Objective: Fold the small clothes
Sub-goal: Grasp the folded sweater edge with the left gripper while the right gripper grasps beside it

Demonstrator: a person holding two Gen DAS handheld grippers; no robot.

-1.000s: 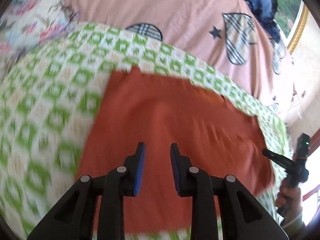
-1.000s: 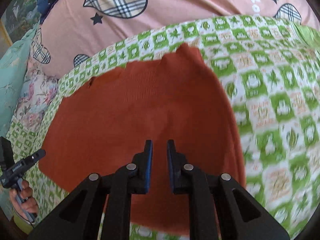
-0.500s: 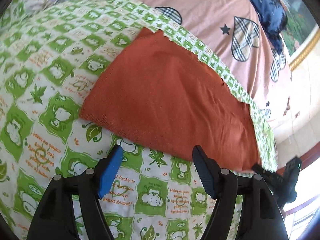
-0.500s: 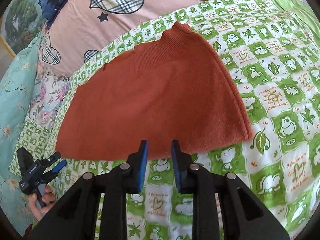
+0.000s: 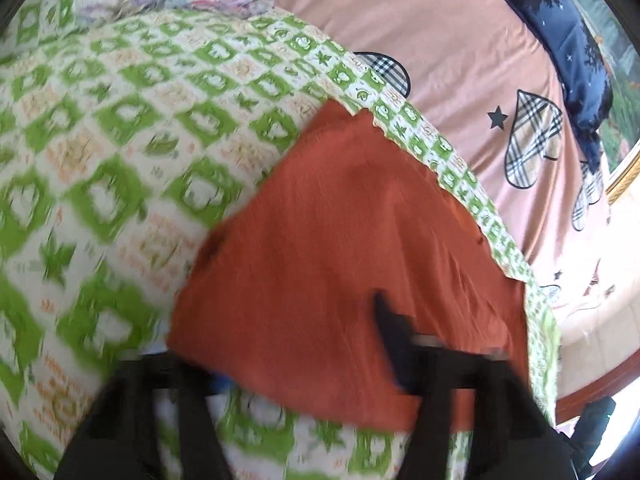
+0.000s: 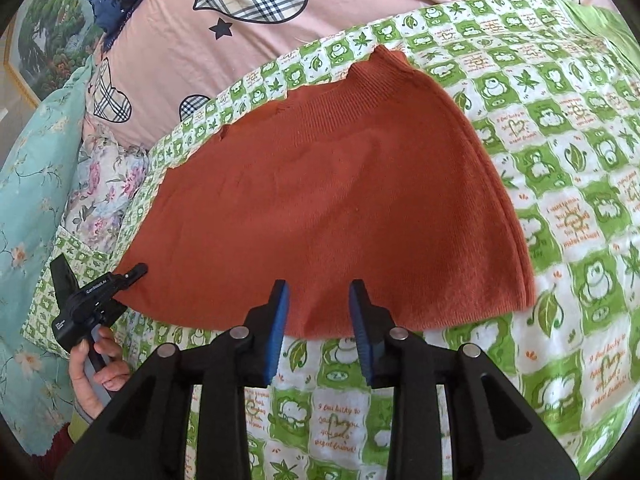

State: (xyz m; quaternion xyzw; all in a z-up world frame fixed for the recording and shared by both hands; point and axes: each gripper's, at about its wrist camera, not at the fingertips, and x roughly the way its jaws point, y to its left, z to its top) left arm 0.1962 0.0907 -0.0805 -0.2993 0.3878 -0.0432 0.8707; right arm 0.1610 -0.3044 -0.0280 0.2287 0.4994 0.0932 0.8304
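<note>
A rust-orange knit garment (image 6: 340, 200) lies flat on the green-and-white frog-print blanket (image 6: 580, 160); it also shows in the left wrist view (image 5: 340, 248). My right gripper (image 6: 319, 320) is open, its blue-padded fingers just over the garment's near hem. My left gripper (image 5: 304, 364) is blurred and open wide at the garment's near left corner; one finger (image 5: 390, 344) lies over the cloth, the other is hidden under the corner. The left gripper also shows in the right wrist view (image 6: 132, 274), held by a hand at the garment's left corner.
A pink sheet with plaid hearts (image 6: 200, 40) lies beyond the blanket. A floral quilt (image 6: 24, 200) and a dark blue cloth (image 5: 568, 40) lie at the edges. A framed picture (image 6: 44, 44) hangs behind.
My left gripper opened wide, then moved forward onto the garment's near left corner. My right gripper drew back to the near hem and opened wider.
</note>
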